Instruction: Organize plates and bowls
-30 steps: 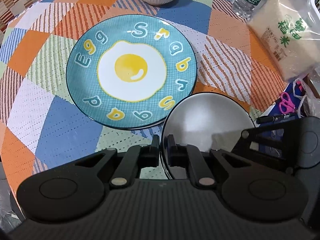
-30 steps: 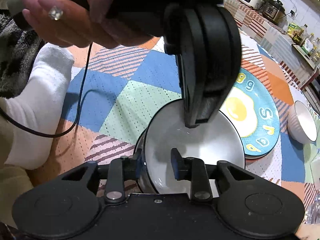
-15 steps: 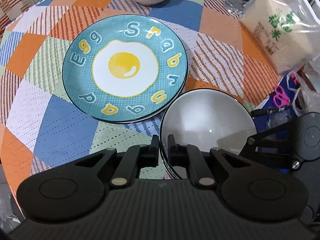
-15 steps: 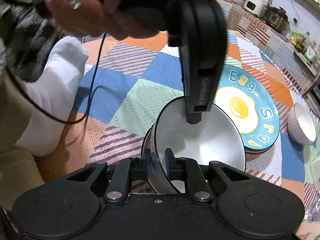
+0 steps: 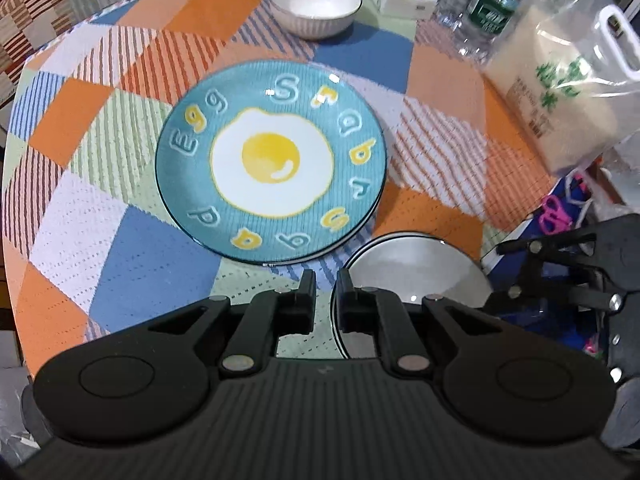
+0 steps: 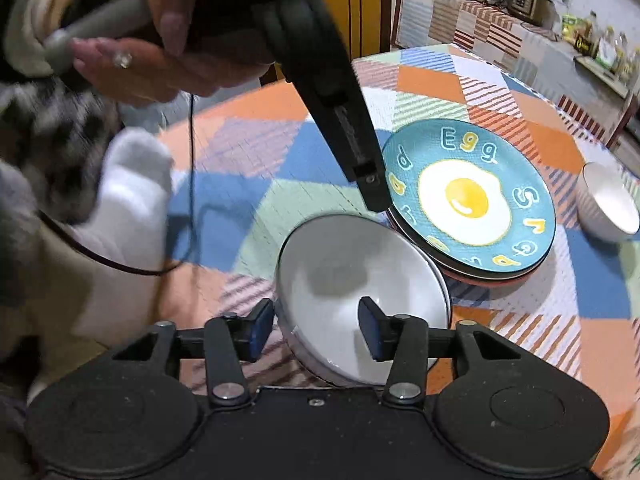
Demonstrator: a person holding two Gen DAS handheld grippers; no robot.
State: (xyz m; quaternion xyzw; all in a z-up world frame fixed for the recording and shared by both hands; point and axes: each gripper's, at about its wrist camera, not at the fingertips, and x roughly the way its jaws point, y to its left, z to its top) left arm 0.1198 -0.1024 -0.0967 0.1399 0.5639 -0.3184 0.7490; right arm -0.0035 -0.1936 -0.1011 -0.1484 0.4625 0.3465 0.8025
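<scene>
Both tools off the grey bowl, bowl beside the egg plate.

Left tool [image 5: 322, 294] pressed together on nothing, hovering over the cloth with the grey bowl [image 5: 416, 276] just at its 3 o'clock. Right tool [image 6: 316, 330] spread, jaws just opened, straddling the near rim of that bowl [image 6: 360, 288] with pads clear of it. Bowl seated on the surface [image 5: 152, 264], just beside the egg plate [image 5: 271, 160] at its 10 o'clock in the left view. Plate topping a short stack [image 6: 480, 278] of others. White bowl [image 5: 315, 5] at 12 o'clock beyond the plate, well apart. Bottles [image 5: 486, 8] and rice bag [image 5: 560, 84] toward 1 and 2 o'clock at the surface's edge. Hand [image 6: 168, 56] on the left tool's handle at 11 o'clock in the right view.
</scene>
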